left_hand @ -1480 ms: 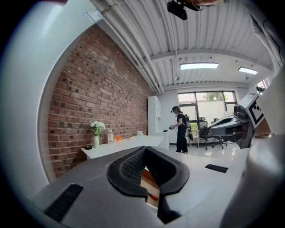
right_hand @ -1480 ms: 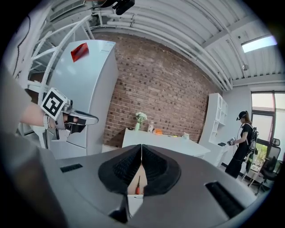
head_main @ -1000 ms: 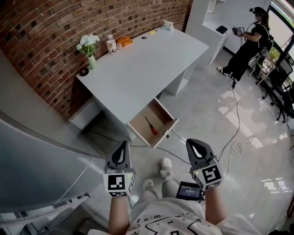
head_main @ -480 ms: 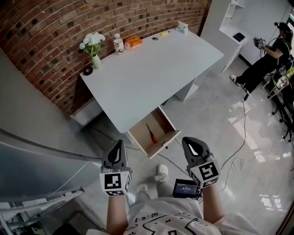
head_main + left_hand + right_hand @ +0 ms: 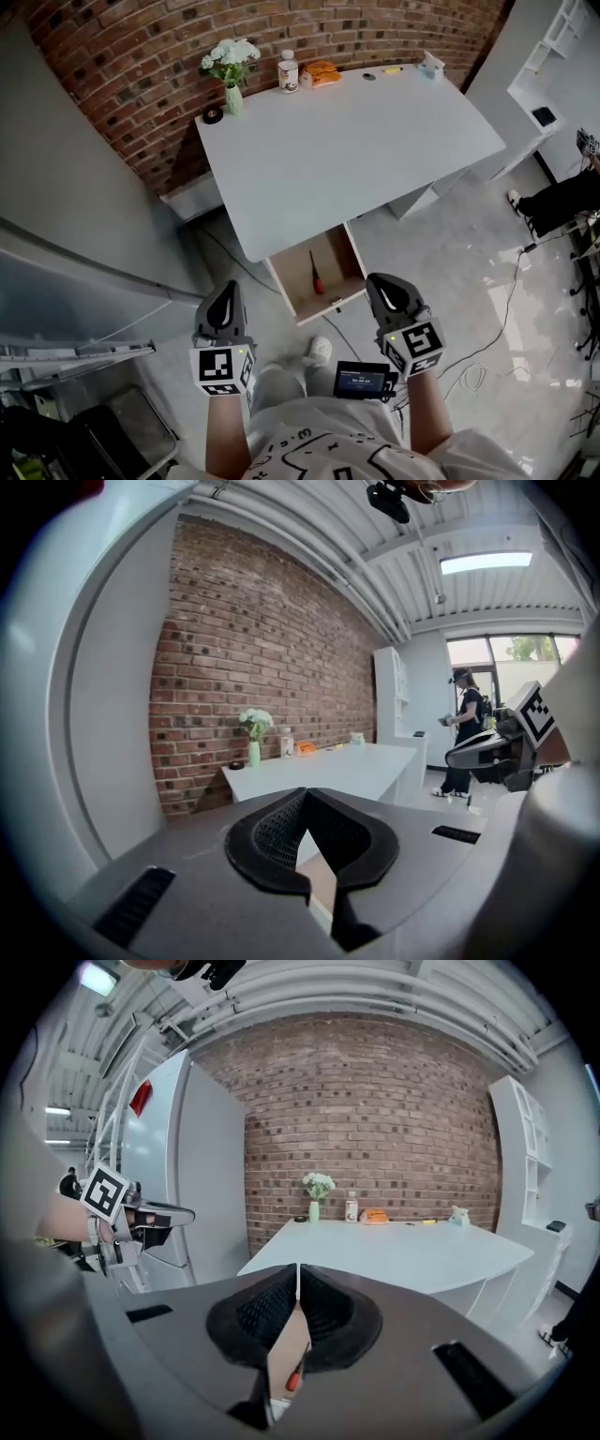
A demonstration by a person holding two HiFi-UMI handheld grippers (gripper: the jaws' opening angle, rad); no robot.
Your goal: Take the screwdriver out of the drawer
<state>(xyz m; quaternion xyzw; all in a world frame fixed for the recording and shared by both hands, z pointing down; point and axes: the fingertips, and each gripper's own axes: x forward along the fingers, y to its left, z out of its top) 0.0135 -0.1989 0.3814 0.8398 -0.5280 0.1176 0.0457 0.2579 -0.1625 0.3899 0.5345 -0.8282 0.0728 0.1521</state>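
Red-handled screwdriver (image 5: 316, 273) flat on the wooden floor of the open drawer (image 5: 334, 302), near its middle, shaft toward the tabletop (image 5: 356, 150); drawer pulled out below the tabletop's near edge; left gripper (image 5: 228, 287) and right gripper (image 5: 379, 279) both closed and empty, short of the drawer's front, one off each front corner, touching nothing.
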